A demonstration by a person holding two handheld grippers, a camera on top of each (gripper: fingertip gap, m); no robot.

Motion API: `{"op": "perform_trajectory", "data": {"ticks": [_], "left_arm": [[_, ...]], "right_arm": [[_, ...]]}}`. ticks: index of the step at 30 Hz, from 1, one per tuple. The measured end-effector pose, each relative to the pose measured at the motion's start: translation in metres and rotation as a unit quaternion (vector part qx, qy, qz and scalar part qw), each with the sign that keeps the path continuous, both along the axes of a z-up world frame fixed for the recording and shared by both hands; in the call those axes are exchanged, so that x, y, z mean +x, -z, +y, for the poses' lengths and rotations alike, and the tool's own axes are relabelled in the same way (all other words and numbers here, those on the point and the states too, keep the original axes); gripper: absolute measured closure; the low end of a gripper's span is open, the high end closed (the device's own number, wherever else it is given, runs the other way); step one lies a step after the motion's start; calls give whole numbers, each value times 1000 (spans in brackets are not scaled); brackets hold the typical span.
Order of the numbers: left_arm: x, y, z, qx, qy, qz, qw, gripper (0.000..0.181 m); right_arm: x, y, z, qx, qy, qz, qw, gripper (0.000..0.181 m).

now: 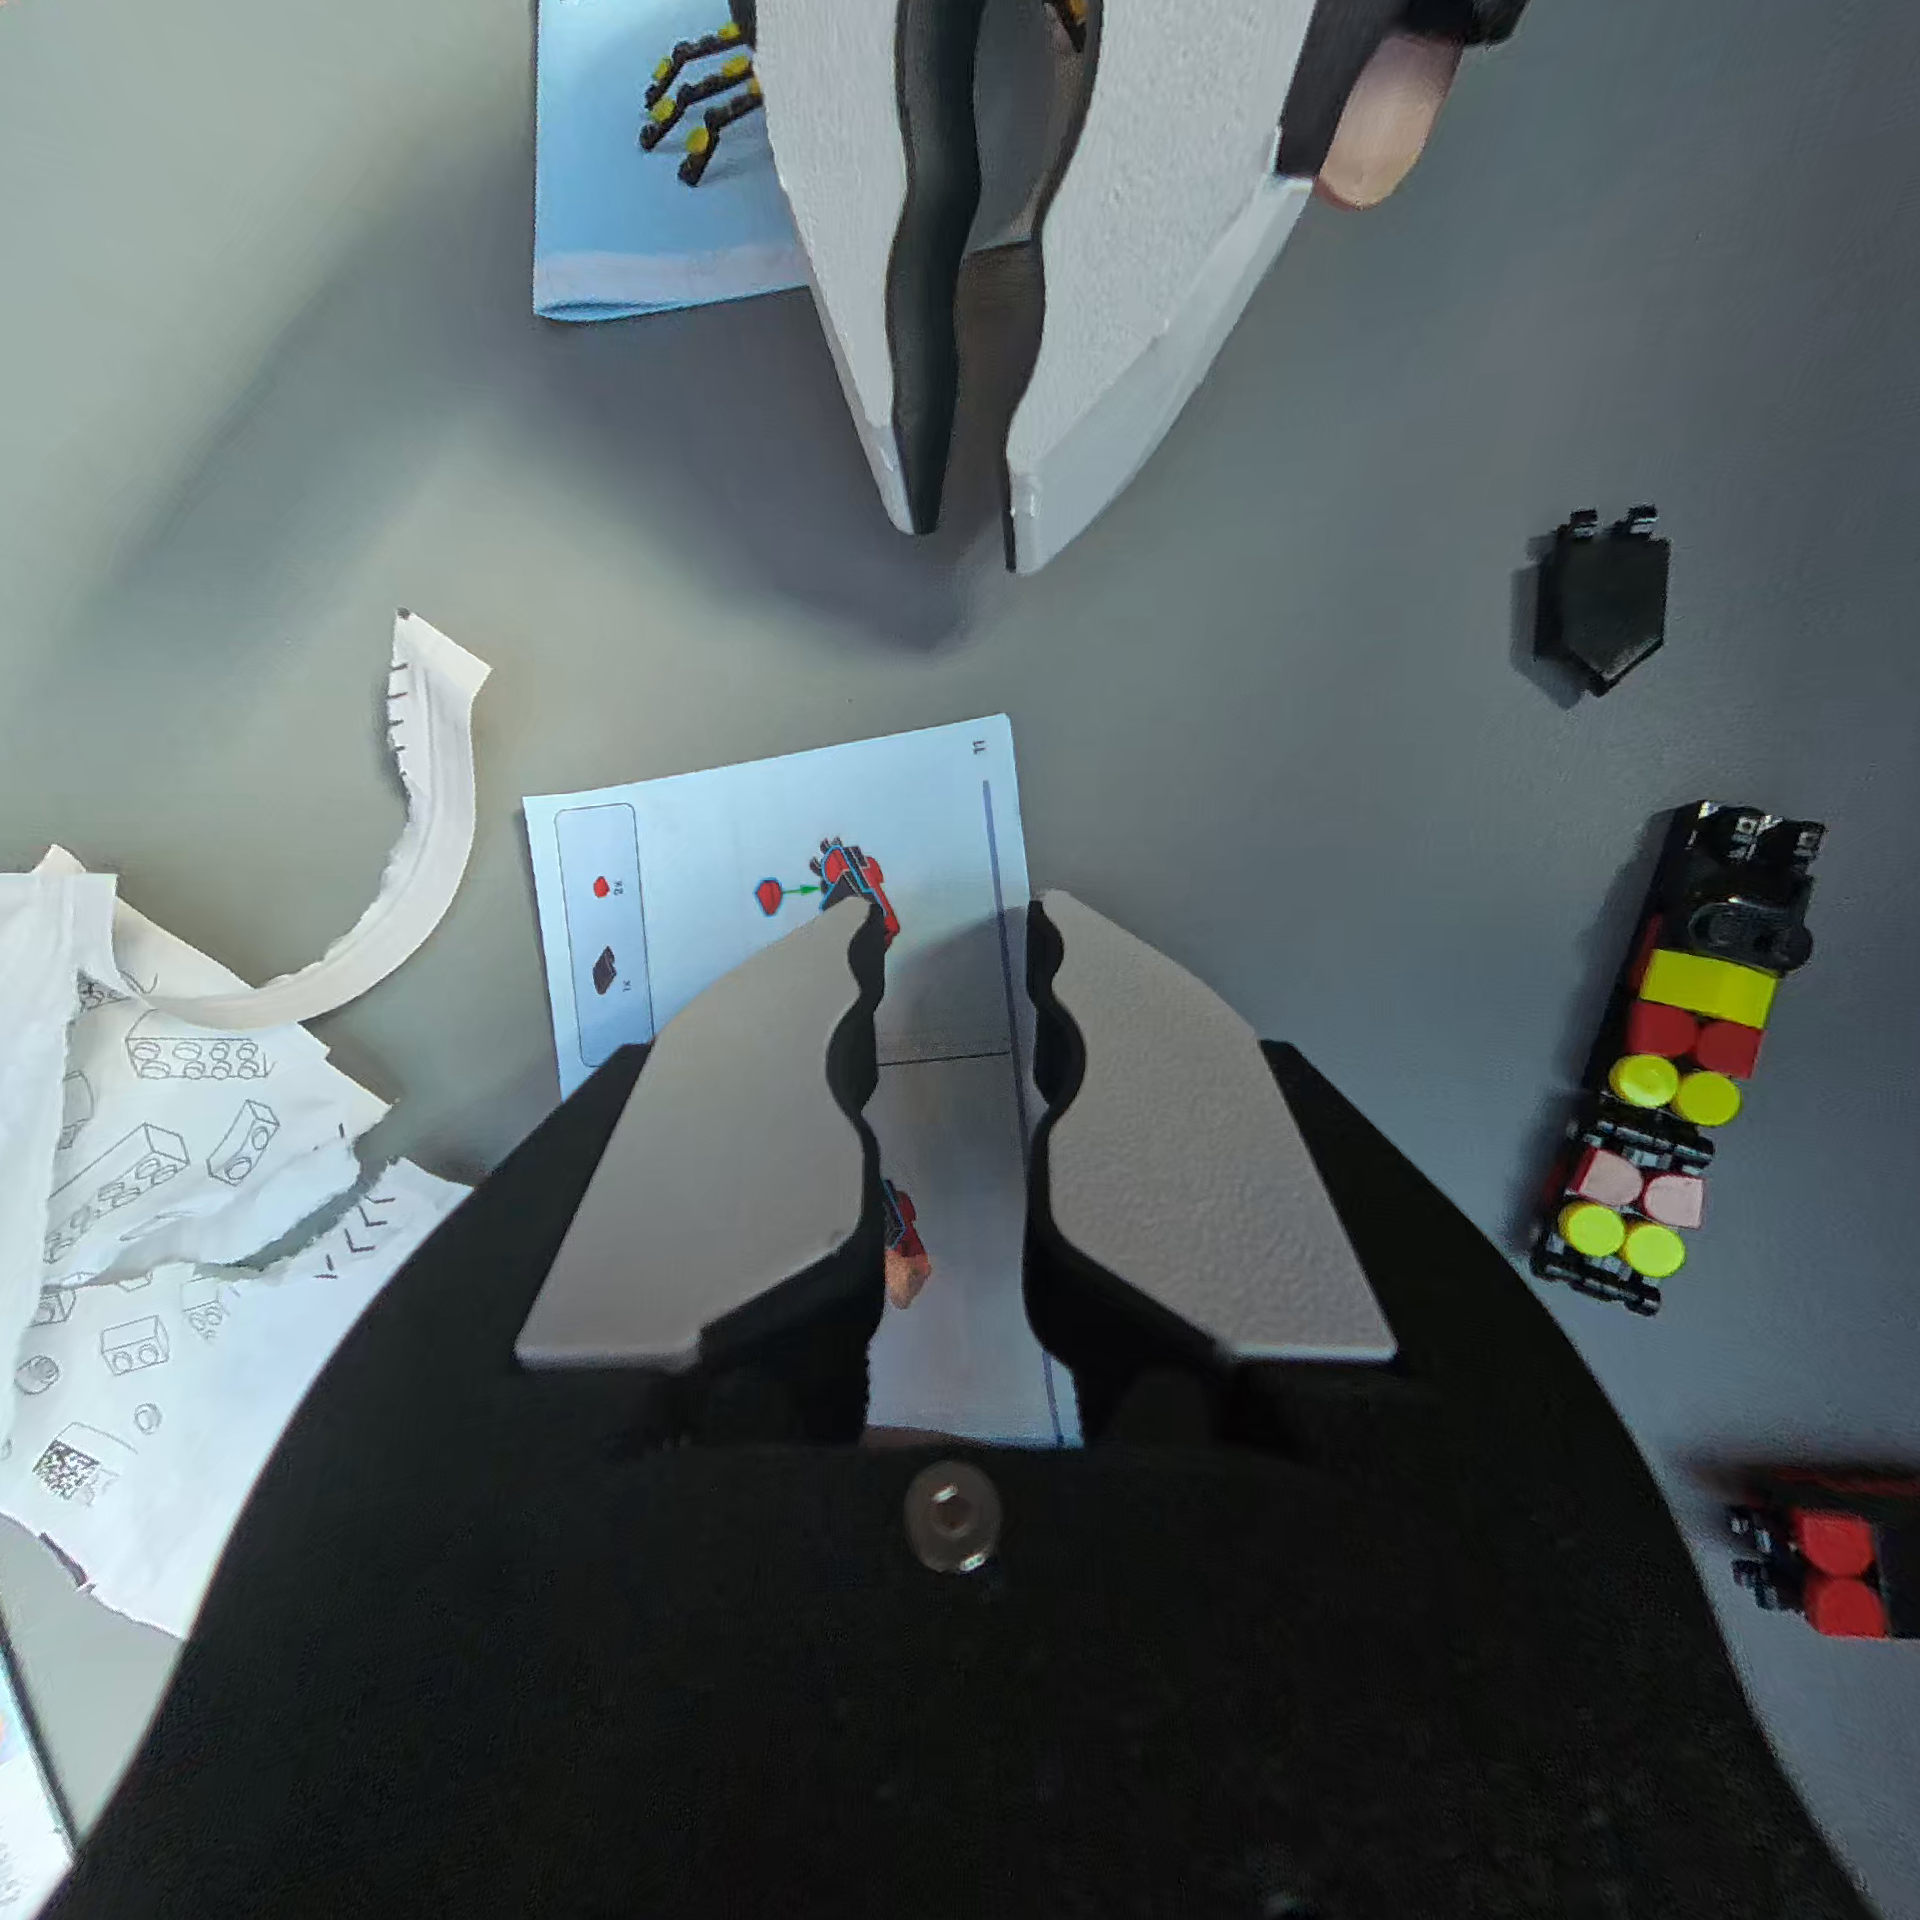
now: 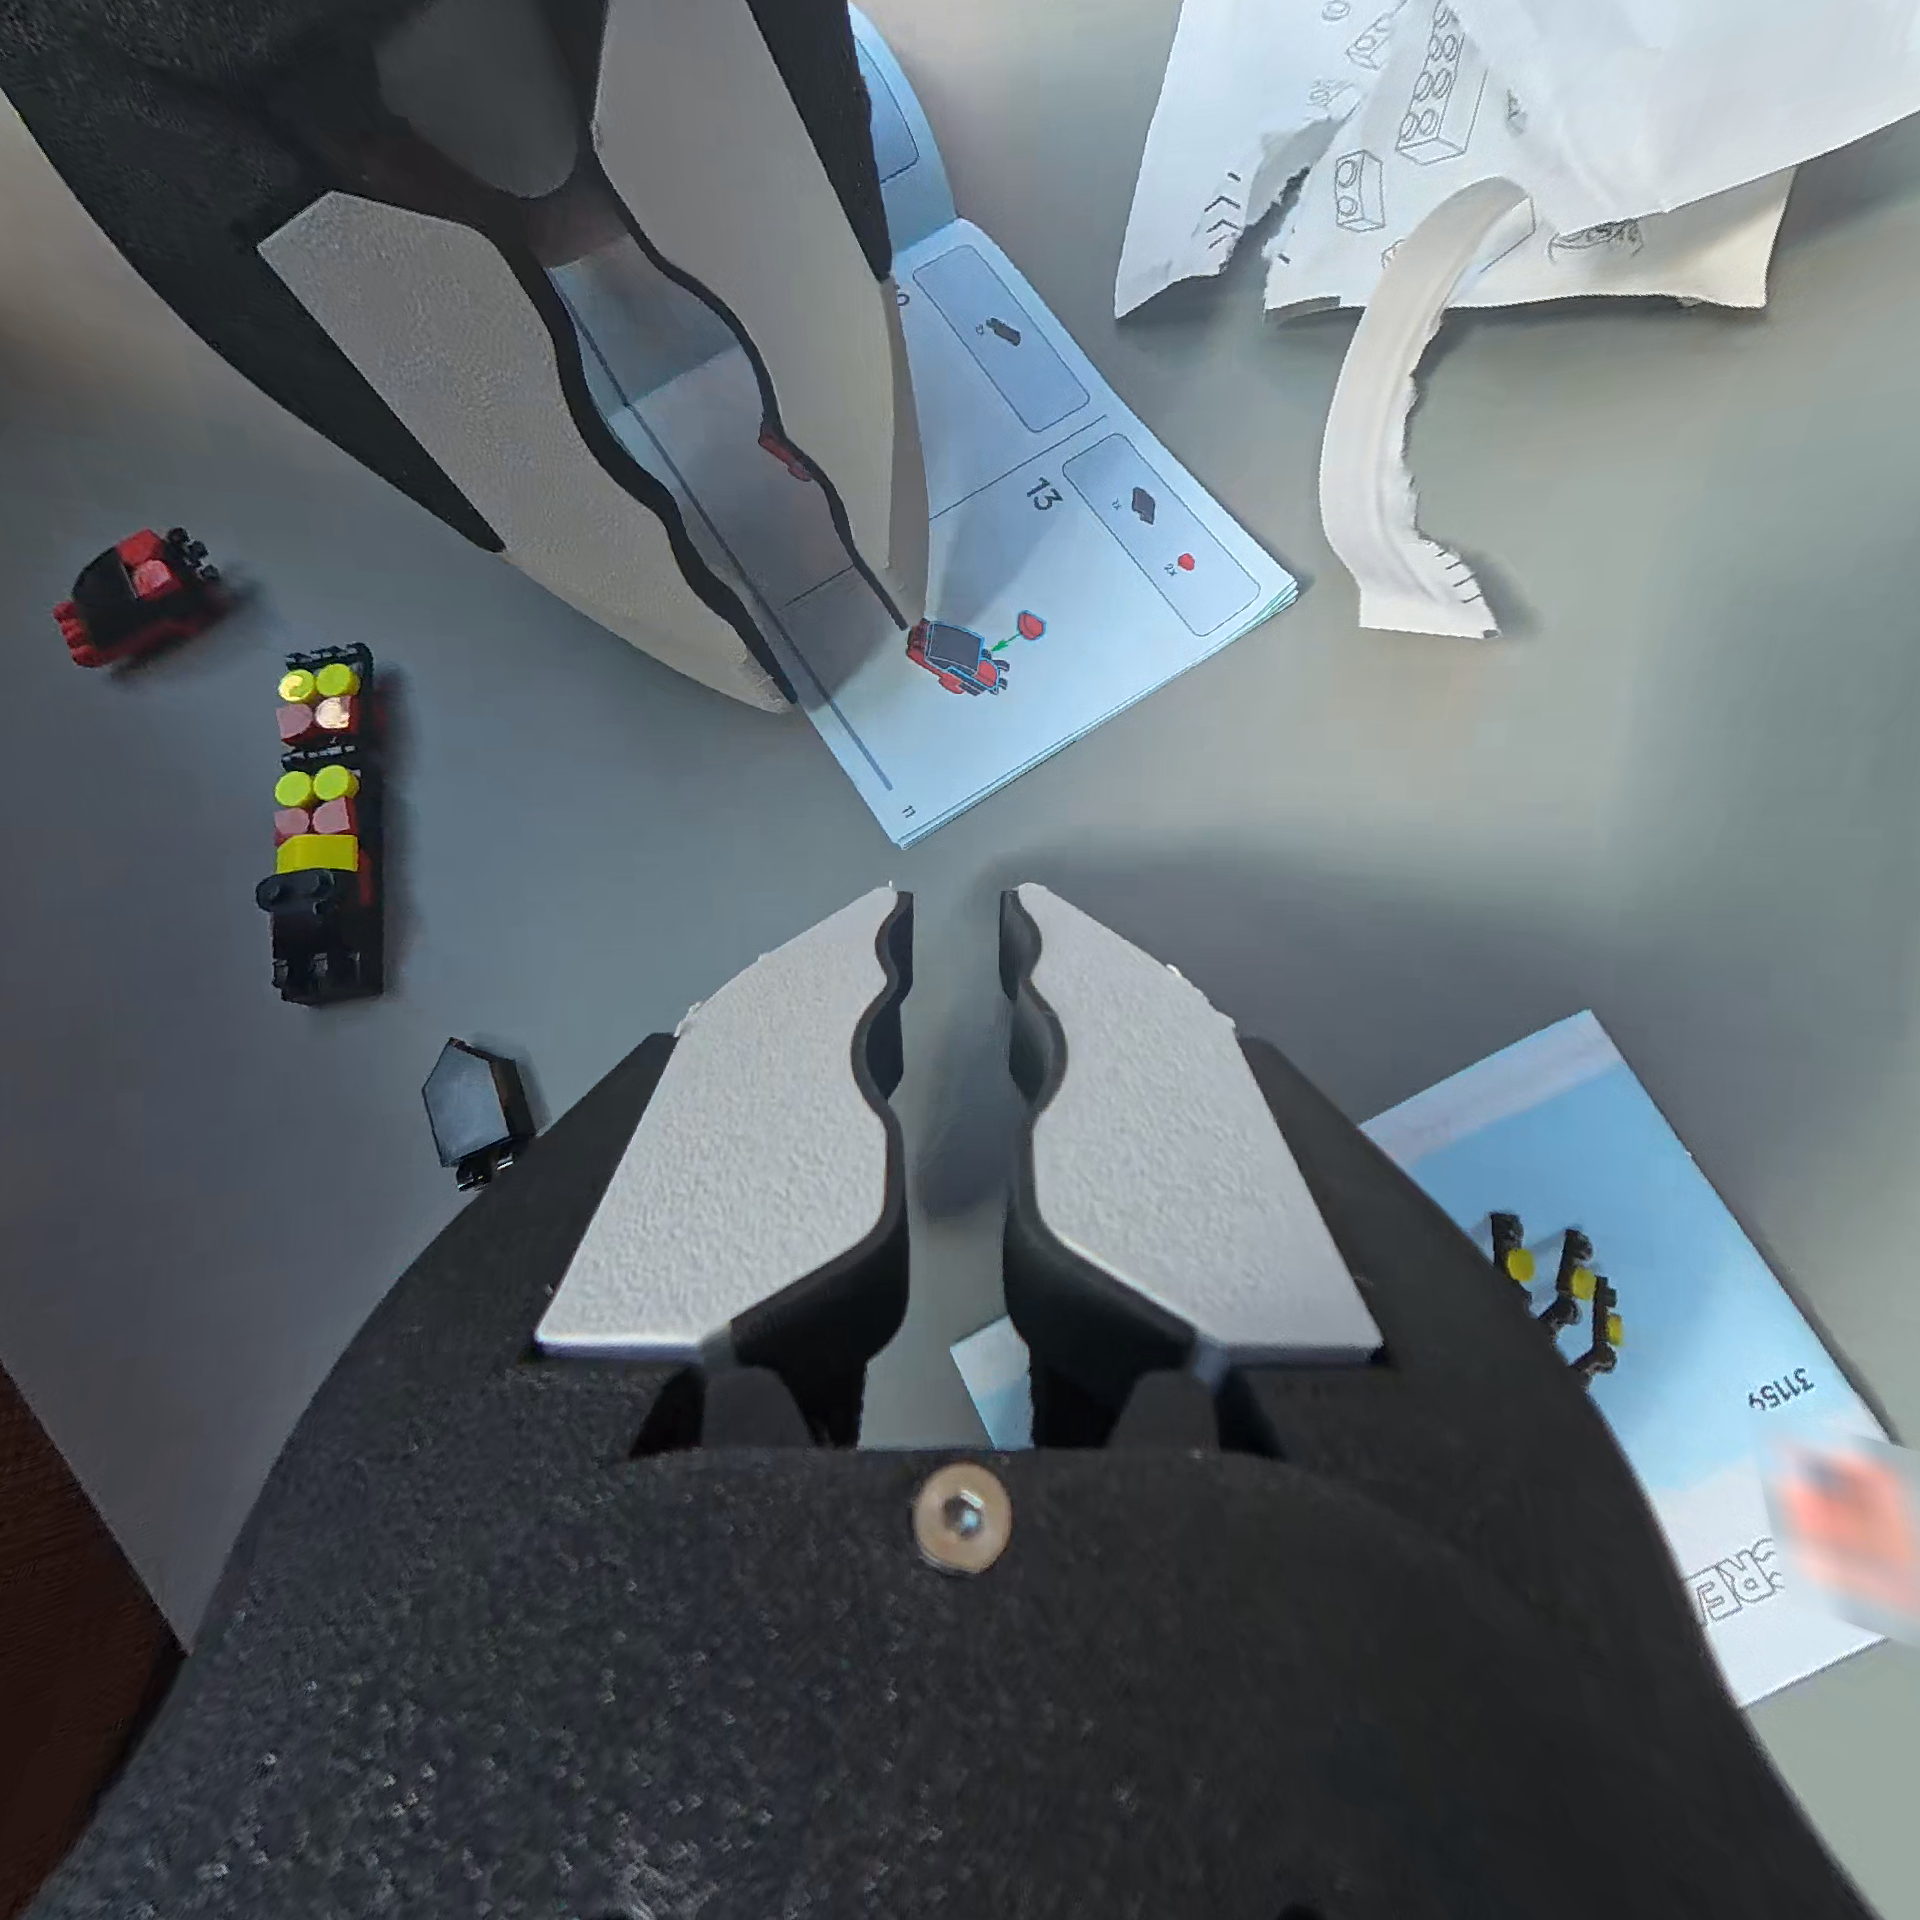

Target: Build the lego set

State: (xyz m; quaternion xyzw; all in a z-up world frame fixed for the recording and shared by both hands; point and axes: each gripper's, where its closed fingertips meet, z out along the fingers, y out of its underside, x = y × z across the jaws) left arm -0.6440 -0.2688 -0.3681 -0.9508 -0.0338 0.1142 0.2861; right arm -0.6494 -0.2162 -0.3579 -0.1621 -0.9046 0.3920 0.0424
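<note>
Both left gripper [image 1: 951, 909] and right gripper [image 2: 956, 894] empty, slightly parted; black wedge piece [image 2: 473, 1117] left of right's fingers, probably light, rigid, slick, best pinched across flat sides.

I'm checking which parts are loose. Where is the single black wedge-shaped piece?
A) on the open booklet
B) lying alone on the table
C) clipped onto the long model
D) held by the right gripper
B: the black wedge piece lies by itself on bare table, apart from the long model.

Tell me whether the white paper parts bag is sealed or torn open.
Torn open: the white paper bag has a ragged edge, and a torn-off strip lies curled beside it on the table.
</note>
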Motion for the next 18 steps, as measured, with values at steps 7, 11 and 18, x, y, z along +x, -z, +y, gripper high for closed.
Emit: {"op": "perform_trajectory", "data": {"ticks": [7,11,18], "left_arm": [[-22,-81,3,268,-92,27,958,155],[-36,-111,-19,361,-165,71,915,155],[-34,-113,-23,362,-181,114,907,154]], "right_arm": [[-20,-67,3,-214,84,60,971,158],[-29,-86,18,-254,133,121,950,157],[-26,-81,20,-245,134,130,951,157]]}}
